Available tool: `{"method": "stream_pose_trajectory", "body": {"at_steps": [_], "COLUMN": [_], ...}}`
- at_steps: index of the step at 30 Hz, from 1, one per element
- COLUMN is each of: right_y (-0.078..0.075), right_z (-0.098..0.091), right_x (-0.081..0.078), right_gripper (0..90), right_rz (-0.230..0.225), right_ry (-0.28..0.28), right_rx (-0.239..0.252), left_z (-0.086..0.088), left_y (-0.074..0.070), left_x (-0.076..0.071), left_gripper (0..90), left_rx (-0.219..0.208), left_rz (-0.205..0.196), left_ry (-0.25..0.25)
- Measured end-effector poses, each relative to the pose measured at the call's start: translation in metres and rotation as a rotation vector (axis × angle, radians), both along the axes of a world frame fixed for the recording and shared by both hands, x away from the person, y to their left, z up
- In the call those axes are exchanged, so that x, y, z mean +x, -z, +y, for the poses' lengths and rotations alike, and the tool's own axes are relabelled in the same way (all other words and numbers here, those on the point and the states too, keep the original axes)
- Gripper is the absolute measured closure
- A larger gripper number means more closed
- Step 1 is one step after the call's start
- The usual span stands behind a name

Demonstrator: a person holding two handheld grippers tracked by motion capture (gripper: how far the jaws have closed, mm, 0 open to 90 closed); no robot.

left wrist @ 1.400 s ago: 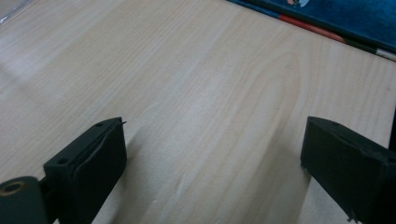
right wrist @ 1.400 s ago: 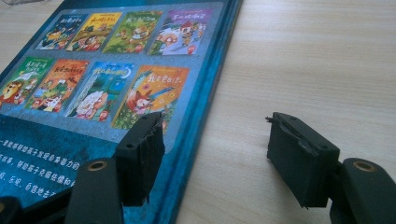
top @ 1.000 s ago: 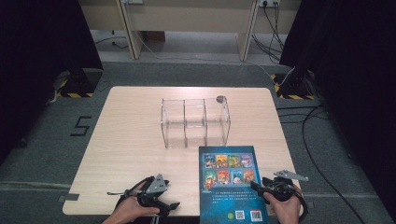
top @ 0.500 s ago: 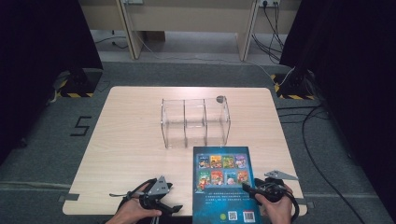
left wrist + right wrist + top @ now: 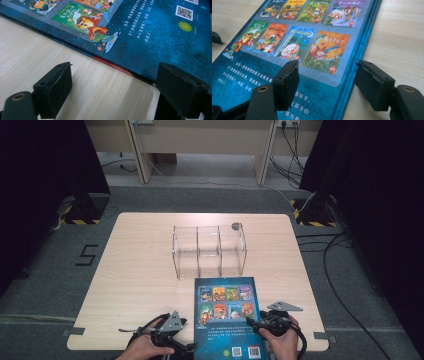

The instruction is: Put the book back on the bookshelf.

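Observation:
A dark blue picture book [image 5: 225,320] lies flat on the wooden table [image 5: 140,270] near the front edge, with small cover pictures facing up. My right gripper [image 5: 255,324] is open astride the book's right edge [image 5: 287,37]. One jaw is over the cover, the other over bare wood beside it. My left gripper [image 5: 182,342] is at the book's left edge. Its jaws have just been closing a little and stand open [image 5: 116,72] over bare table, with the book's edge [image 5: 150,30] just ahead and by the right jaw.
A clear acrylic organizer [image 5: 209,251] with three compartments stands mid-table just behind the book, with a small dark round piece [image 5: 235,225] on its back right corner. Bare wood [image 5: 125,285] stretches left of the book. Cables [image 5: 340,265] lie on the floor at the right.
The book has slid left and slightly toward the front edge, and my right gripper moved left with it. My left hand has barely moved.

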State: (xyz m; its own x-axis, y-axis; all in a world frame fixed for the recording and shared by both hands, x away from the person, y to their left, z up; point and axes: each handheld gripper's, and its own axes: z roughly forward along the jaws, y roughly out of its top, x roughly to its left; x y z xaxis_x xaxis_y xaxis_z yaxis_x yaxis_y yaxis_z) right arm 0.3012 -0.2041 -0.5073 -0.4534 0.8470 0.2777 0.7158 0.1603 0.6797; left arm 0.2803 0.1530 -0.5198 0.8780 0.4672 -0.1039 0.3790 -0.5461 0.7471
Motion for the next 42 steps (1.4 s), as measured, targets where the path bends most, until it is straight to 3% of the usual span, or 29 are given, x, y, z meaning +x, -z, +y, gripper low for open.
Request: {"method": "stream_pose_trajectory", "body": {"at_steps": [4,7,9,12,15,18,24,29,31,34,36,39,42], "right_y": [0.001,0.002,0.002,0.003,0.003,0.005,0.011,0.011,0.012,0.016,0.015,0.018,0.020], "right_z": [-0.001,-0.003,-0.003,-0.001,0.002,0.001,-0.004,-0.003,-0.006,-0.010,-0.011,-0.015,-0.021], "right_x": [0.003,0.009,0.010,0.014,0.015,0.015,0.012,0.009,0.008,0.005,0.005,0.004,0.006], "right_gripper": [37.4,38.5,38.2,37.0,35.8,37.0,37.3,38.3,42.8,47.4,50.3,50.5,53.6], "right_rz": [0.000,-0.010,-0.002,-0.012,-0.008,0.002,0.016,0.033,0.039,0.111,0.151,0.161,0.207], "right_ry": [0.017,0.028,0.041,0.042,0.061,0.104,0.179,0.203,0.206,0.235,0.210,0.189,0.158], "right_rx": [0.017,0.029,0.036,0.040,0.051,0.117,0.251,0.287,0.297,0.414,0.433,0.457,0.508], "left_z": [0.000,-0.001,-0.002,-0.010,-0.017,-0.019,-0.016,-0.017,-0.016,-0.016,-0.016,-0.015,-0.014], "left_y": [0.000,0.000,0.000,0.001,0.002,0.002,0.001,0.001,0.001,0.001,0.001,0.002,0.002], "left_x": [0.000,0.002,0.003,0.004,0.002,0.000,0.001,-0.001,-0.001,-0.001,-0.001,-0.001,0.000], "left_gripper": [13.7,14.2,14.2,14.4,14.4,13.5,14.6,13.9,13.9,13.7,13.9,13.9,13.9], "left_rx": [-0.012,-0.074,-0.082,-0.082,-0.100,-0.087,-0.110,-0.103,-0.107,-0.105,-0.107,-0.108,-0.113], "left_rz": [0.011,0.077,0.082,0.057,0.068,0.053,0.084,0.077,0.080,0.078,0.079,0.078,0.080], "left_ry": [0.001,-0.007,-0.015,-0.018,-0.012,-0.018,-0.033,-0.037,-0.041,-0.043,-0.044,-0.041,-0.042]}}
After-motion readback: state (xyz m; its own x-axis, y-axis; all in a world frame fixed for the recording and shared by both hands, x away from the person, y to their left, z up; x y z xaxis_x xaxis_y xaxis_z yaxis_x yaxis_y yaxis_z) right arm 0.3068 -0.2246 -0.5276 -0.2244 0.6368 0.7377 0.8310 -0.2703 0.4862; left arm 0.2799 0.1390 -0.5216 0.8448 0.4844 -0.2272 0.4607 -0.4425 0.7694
